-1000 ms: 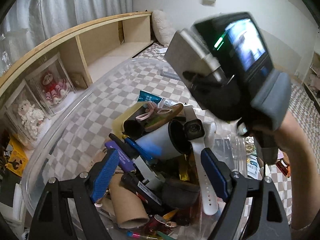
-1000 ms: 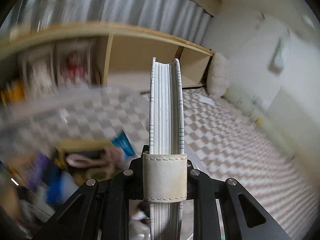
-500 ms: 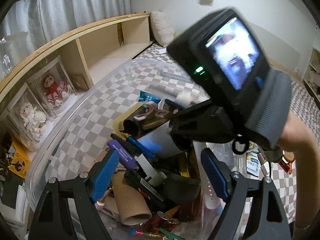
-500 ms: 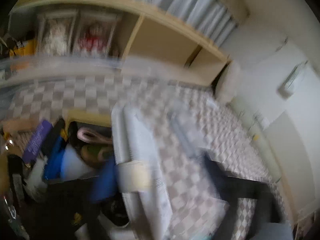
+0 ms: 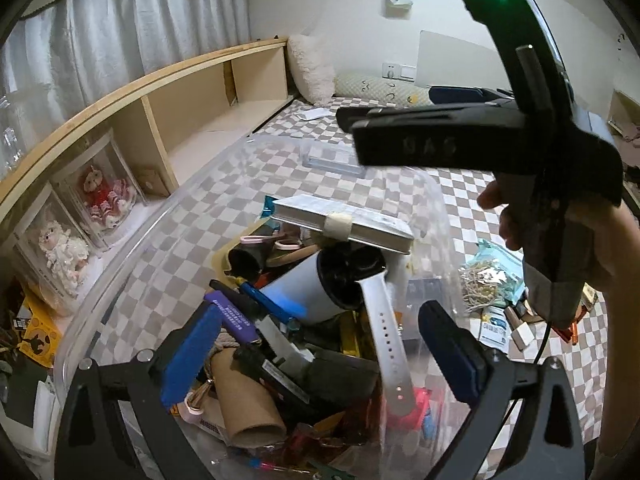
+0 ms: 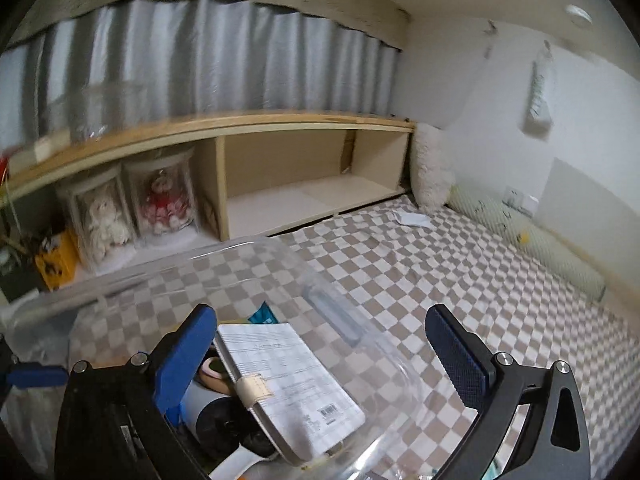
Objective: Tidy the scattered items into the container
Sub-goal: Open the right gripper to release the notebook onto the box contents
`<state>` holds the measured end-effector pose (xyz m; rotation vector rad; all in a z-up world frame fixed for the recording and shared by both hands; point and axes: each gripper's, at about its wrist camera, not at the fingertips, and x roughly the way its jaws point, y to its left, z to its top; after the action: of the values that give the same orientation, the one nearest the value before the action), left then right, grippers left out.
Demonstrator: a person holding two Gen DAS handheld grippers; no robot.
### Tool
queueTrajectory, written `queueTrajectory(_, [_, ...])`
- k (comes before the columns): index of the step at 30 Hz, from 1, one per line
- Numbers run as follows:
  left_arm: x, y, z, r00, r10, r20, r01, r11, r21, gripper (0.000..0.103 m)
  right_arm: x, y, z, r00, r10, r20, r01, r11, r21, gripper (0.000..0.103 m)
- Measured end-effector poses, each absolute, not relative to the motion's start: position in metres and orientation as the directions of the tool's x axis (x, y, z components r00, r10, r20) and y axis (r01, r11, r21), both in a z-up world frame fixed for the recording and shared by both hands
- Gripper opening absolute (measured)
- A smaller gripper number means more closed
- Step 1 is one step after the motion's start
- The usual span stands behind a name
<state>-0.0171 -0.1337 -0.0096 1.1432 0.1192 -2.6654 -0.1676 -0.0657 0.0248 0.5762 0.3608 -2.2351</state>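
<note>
A clear plastic bin [image 5: 132, 240] holds a pile of several items: a cardboard tube [image 5: 244, 404], a white watch strap [image 5: 390, 344], a white cylinder [image 5: 296, 292], pens. A grey notebook [image 5: 344, 226] with a cream band lies flat on top of the pile, touched by neither gripper. My left gripper [image 5: 322, 354] hovers over the near end of the pile, its jaws opening with nothing pressed between them. My right gripper [image 6: 324, 356] is raised above the bin rim [image 6: 240, 246]. Its jaws are opening, and the notebook [image 6: 288, 376] lies free below its left finger.
Loose items, among them a clear bag of packets [image 5: 492, 276], lie on the checkered bedspread [image 6: 440, 264] right of the bin. A person's hand [image 5: 560, 248] holds the right gripper's handle. A wooden shelf [image 6: 304, 160] with doll cases [image 5: 104, 200] runs along the far left.
The right gripper opened and let go of the notebook, which now lies flat on the pile. It then rose and drew back. The left gripper's jaws spread a little wider.
</note>
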Motion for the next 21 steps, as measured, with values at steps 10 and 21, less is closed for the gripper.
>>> queueTrajectory(10, [-0.021,-0.113,-0.006,-0.665,-0.181,-0.724,0.215,-0.976,0.046,0.103,-0.170,-0.033,0.042,-0.612,-0.658,-0.440,0.734,-0.679,-0.005,0.103])
queueTrajectory(21, [-0.024,-0.103,0.002,-0.676,-0.196,-0.710,0.235,-0.971,0.045,0.103,-0.156,-0.010,0.054,-0.646,-0.632,-0.427,0.717,-0.694,-0.057,0.103])
